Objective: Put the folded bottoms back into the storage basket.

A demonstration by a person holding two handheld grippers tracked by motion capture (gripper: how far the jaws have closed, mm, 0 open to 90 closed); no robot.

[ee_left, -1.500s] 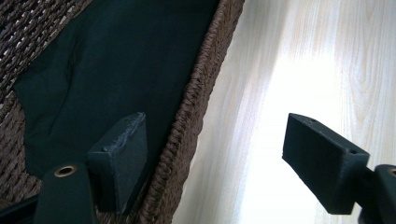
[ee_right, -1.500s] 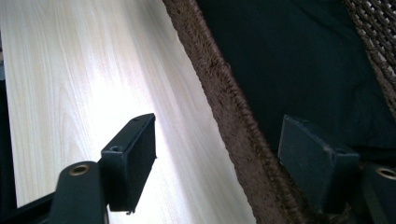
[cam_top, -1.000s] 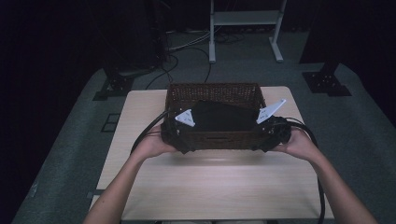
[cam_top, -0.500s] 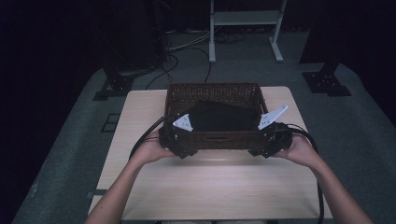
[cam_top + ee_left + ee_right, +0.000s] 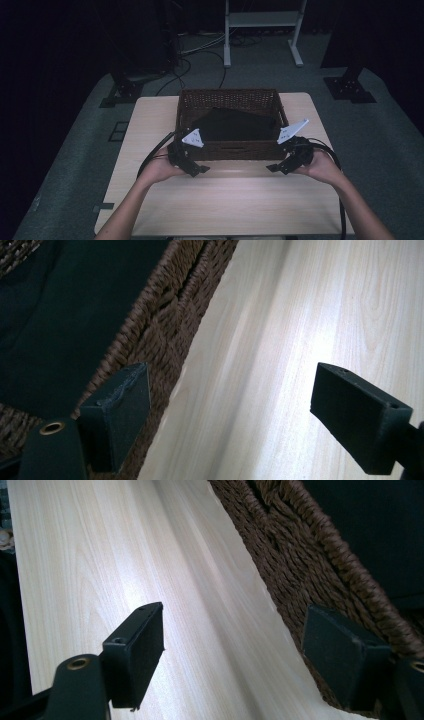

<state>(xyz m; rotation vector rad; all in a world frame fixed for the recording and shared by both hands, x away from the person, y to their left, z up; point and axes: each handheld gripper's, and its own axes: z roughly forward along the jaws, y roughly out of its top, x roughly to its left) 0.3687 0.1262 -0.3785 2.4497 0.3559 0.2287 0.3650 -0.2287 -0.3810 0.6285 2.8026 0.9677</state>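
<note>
A brown wicker basket (image 5: 227, 150) stands mid-table with a black cloth (image 5: 235, 125) lying inside it. My left gripper (image 5: 196, 161) is open at the basket's front left corner, low over the wooden table (image 5: 225, 200). In the left gripper view, one jaw of the left gripper (image 5: 235, 415) is beside the woven wall (image 5: 170, 315) and the other is over bare wood, with the black cloth (image 5: 55, 320) beyond the rim. My right gripper (image 5: 277, 159) is open at the front right corner. In the right gripper view, the right gripper (image 5: 235, 655) has one jaw against the wicker (image 5: 300, 550).
The pale table (image 5: 115, 555) has bare wood between the basket and the person's forearms. Behind the table, cables (image 5: 185, 65) lie on the grey floor near a white stand (image 5: 260, 30) and black stand feet (image 5: 347, 90).
Both grippers have drawn back slightly toward the person and sunk lower in front of the basket's front wall. The basket and cloth have not moved.
</note>
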